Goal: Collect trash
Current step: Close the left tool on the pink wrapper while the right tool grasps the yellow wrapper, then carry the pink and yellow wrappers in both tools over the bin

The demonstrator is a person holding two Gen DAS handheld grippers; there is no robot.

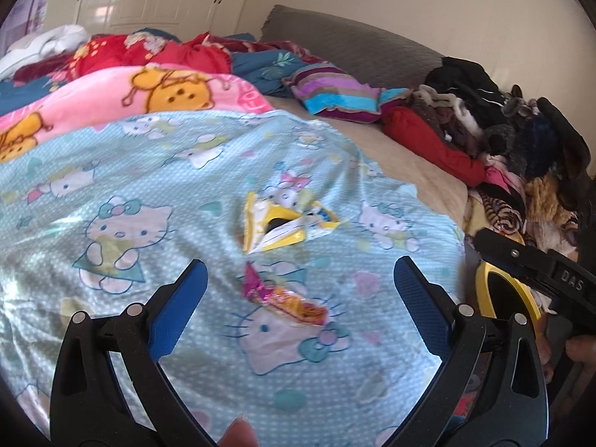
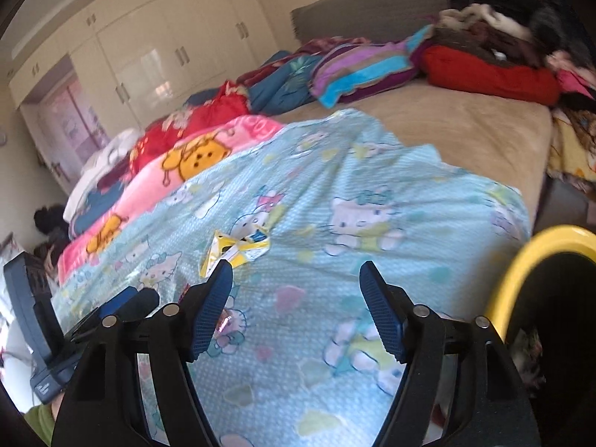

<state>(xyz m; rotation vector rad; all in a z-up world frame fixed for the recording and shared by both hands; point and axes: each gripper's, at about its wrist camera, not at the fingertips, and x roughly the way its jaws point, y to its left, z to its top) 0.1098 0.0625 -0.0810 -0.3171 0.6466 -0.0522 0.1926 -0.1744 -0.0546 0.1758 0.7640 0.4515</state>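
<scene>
Two pieces of trash lie on the light blue cartoon-cat blanket (image 1: 111,171). One is a crumpled yellow wrapper (image 1: 283,223) and the other a pink and orange foil wrapper (image 1: 287,298), a little nearer to me. My left gripper (image 1: 301,262) is open above the blanket. The pink wrapper shows between its blue pads, untouched. My right gripper (image 2: 296,264) is open too, with only blanket between its fingers. In the right wrist view the yellow wrapper (image 2: 234,249) lies just beyond the left fingertip, and the pink wrapper (image 2: 223,322) peeks out behind that finger.
A bin with a yellow rim (image 2: 521,260) stands by the bed's right edge, its rim (image 1: 499,287) also in the left wrist view. A heap of clothes (image 1: 503,130) fills the right side of the bed. Pink, red and striped blankets lie behind. White wardrobes (image 2: 149,48) line the wall.
</scene>
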